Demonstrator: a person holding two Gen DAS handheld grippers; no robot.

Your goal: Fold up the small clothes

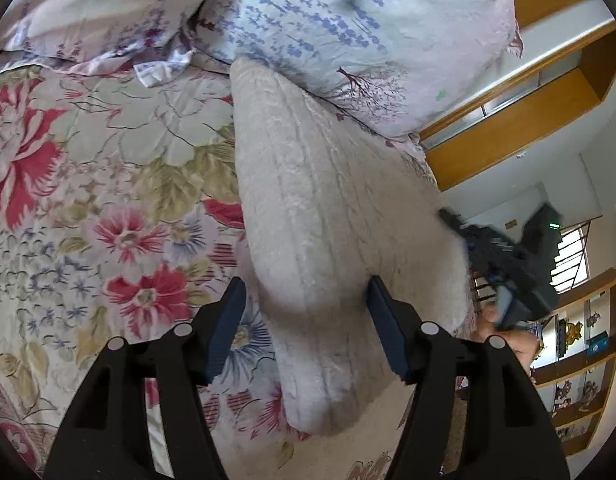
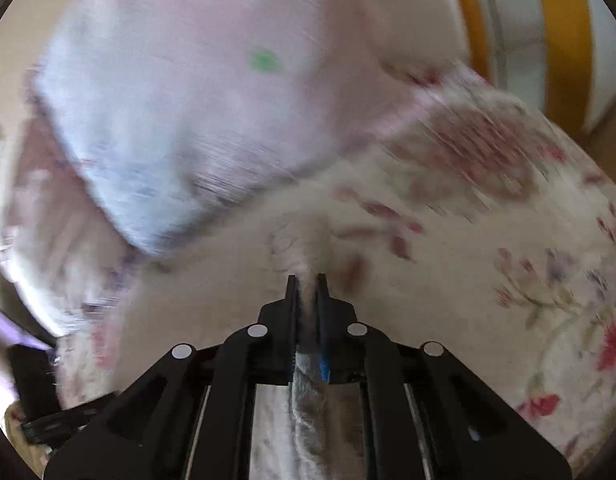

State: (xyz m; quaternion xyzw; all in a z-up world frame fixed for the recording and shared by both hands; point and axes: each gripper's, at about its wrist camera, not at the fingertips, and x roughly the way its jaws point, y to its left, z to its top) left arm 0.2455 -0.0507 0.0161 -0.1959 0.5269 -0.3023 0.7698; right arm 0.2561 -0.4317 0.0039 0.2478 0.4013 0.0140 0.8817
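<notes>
A cream knitted garment (image 1: 327, 220) lies in a long folded strip on the floral bedspread (image 1: 88, 200). My left gripper (image 1: 306, 320) hovers over its near end, open; the cloth runs between the two blue pads and they do not press on it. In the left wrist view my right gripper (image 1: 507, 264) sits at the garment's right edge, held by a person's hand (image 1: 503, 332). The right wrist view is blurred. There my right gripper (image 2: 306, 288) is shut on a bunched fold of the cream garment (image 2: 308, 412), which trails back under the jaws.
Two pale floral pillows (image 1: 347, 32) lie at the head of the bed, just beyond the garment. A wooden bed frame (image 1: 507, 152) and wooden shelves with small items (image 1: 579, 380) stand to the right. The pillow (image 2: 180, 100) fills the upper right wrist view.
</notes>
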